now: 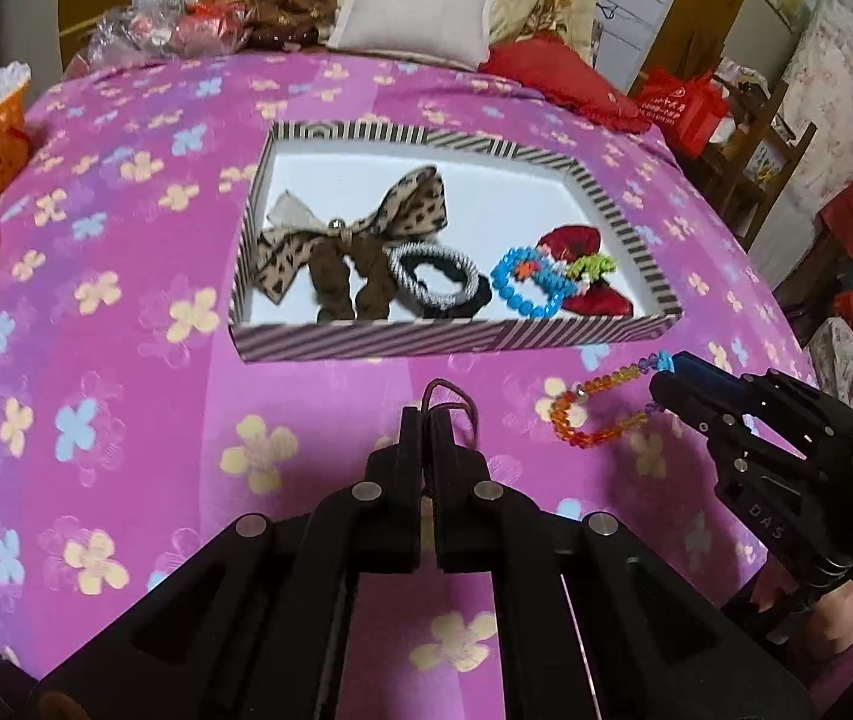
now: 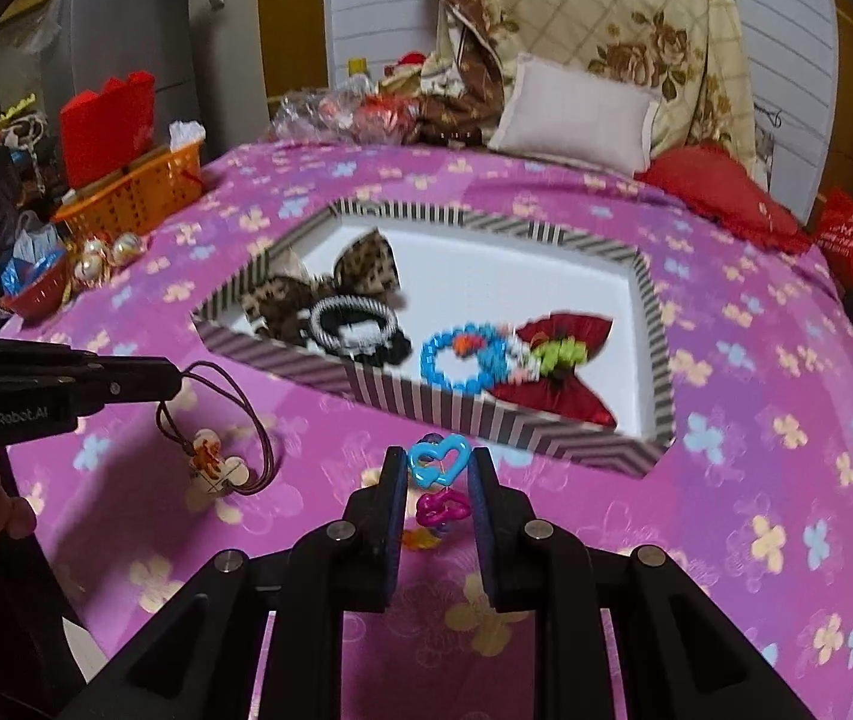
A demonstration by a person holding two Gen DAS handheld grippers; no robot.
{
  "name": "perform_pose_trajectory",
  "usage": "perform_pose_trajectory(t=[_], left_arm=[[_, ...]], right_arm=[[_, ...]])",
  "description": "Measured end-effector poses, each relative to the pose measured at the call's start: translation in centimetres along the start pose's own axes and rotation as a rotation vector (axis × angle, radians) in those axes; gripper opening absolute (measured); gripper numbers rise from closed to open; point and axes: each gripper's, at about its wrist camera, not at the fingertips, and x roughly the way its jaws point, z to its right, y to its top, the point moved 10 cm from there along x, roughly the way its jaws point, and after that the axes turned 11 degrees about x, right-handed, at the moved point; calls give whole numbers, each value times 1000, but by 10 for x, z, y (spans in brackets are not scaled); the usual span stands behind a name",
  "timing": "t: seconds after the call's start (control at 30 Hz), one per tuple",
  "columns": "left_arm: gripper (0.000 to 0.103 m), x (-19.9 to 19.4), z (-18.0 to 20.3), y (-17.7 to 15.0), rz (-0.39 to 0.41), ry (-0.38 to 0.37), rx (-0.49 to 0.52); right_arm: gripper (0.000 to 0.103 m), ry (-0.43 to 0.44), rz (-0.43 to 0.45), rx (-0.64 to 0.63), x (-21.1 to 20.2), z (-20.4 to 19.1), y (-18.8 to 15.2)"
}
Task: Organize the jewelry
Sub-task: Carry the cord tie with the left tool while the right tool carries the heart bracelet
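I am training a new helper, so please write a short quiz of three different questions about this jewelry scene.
1. True or false: the left hand-held gripper holds a brown cord necklace.
2. What does the right hand-held gripper hold? A) the orange bead bracelet B) the leopard bow
3. Fill in: the blue bead bracelet lies inside the striped ____.

Key: 1 true; 2 A; 3 box.

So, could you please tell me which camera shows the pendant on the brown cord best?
The right wrist view: the pendant dangles in plain sight below the left gripper. The left wrist view shows only the cord looping past that gripper.
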Motion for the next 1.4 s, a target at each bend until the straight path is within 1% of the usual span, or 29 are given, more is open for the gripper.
perform_pose_trajectory(t=[0.13, 0.4, 0.7, 1.13, 1.4], left_arm=[[1, -9, 1, 5, 20, 15, 8], [1, -20, 0, 14, 34, 41, 20], [1, -27, 3, 37, 57, 70, 47], [1, -15, -5, 75, 61, 108, 51], [1, -5, -10, 87, 53, 123, 49]], right_arm=[[20, 3, 25, -2, -11, -3, 7], [20, 2, 47, -9, -24, -5, 15], [20, 3, 63, -9, -30, -5, 28], [20, -12, 92, 8, -31, 9, 62], [20, -19, 95, 14, -26, 18, 74]])
